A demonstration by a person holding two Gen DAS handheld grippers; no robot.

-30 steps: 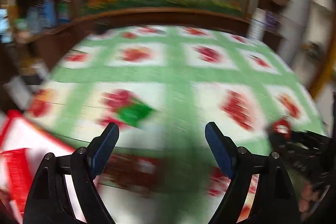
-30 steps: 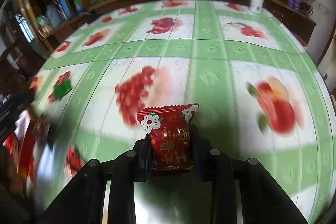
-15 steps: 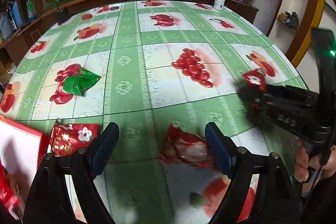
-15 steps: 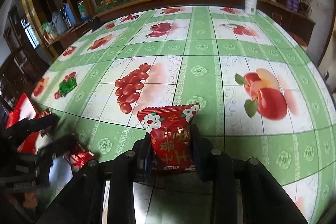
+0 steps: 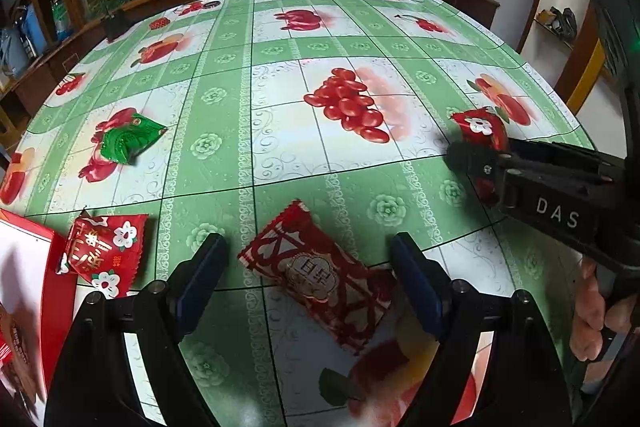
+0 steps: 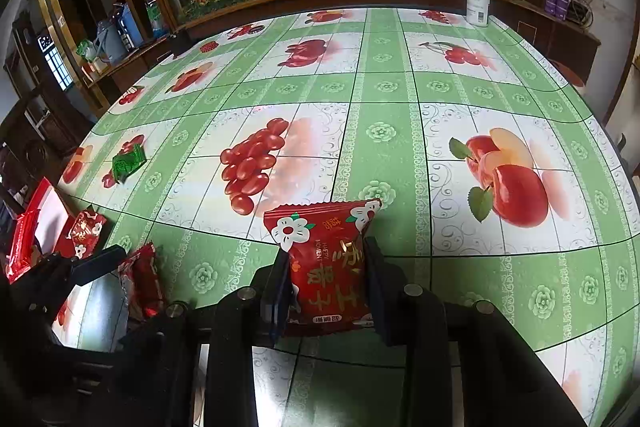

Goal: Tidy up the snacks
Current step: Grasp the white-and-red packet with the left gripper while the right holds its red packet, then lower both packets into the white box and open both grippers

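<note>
On the green fruit-print tablecloth (image 5: 224, 163) the snacks lie scattered, and both hands are at work gathering them. Over the near edge, the left gripper (image 5: 308, 279) hangs with its jaws spread wide and just starting to close, straddling a red lattice-print packet (image 5: 320, 279) that lies flat and slantwise between them; the pads do not touch it yet, so it looks lined up for a pinch across the packet's width. Off to the side, the right gripper (image 6: 326, 291) is clamped narrowly on a red flower-print packet (image 6: 324, 259), held upright off the cloth, most likely parked there while the other hand catches up. At the left rim a red box (image 5: 24, 267) stands open, probably where the snacks are headed, with another red flowered packet (image 5: 104, 251) lying just beside it. Farther out a green packet (image 5: 128, 141) lies alone, well apart from the rest, likely a later pick.
</note>
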